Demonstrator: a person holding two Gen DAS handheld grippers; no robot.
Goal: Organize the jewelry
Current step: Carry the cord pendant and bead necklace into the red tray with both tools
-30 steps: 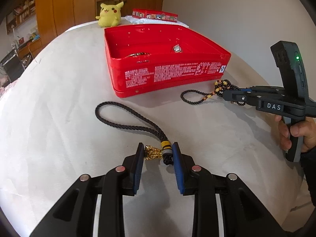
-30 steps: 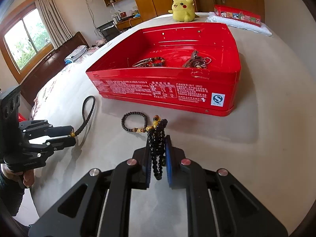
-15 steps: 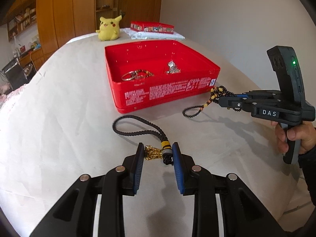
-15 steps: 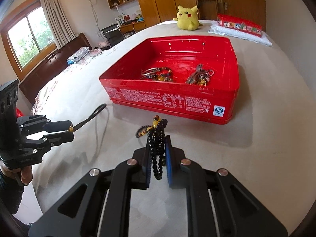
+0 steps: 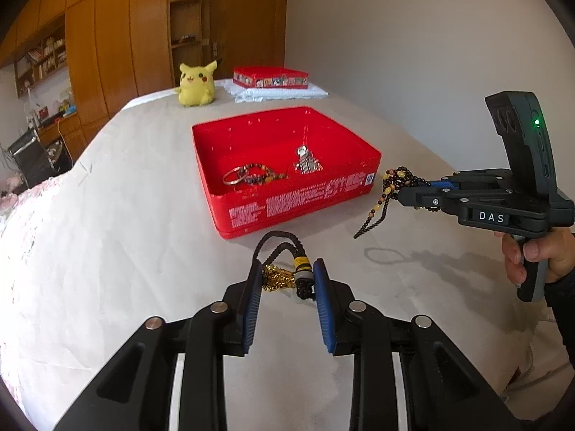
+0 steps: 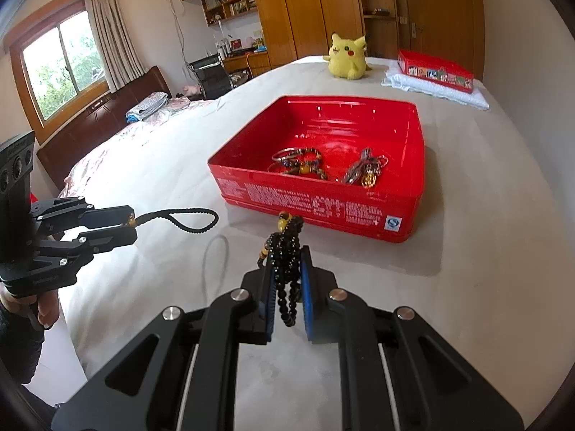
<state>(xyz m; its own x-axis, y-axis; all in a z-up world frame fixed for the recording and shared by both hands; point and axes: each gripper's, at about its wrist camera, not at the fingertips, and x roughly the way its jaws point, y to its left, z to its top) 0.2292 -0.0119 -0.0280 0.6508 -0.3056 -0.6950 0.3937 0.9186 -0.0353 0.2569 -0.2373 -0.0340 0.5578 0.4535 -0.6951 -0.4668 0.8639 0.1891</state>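
We've got the left tongs [image 5: 285, 280] clamped on the braided cord charm [image 5: 301, 273] and the right tongs [image 6: 287, 283] on the black bead strand [image 6: 284, 251], both aloft just short of the red tin [image 6: 323, 199] ahead, so next comes carrying over its rim.

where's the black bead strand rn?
The black bead strand is clamped in the right claw, held above the bed sheet just short of the red tin's near wall; in the left wrist view it dangles at right.
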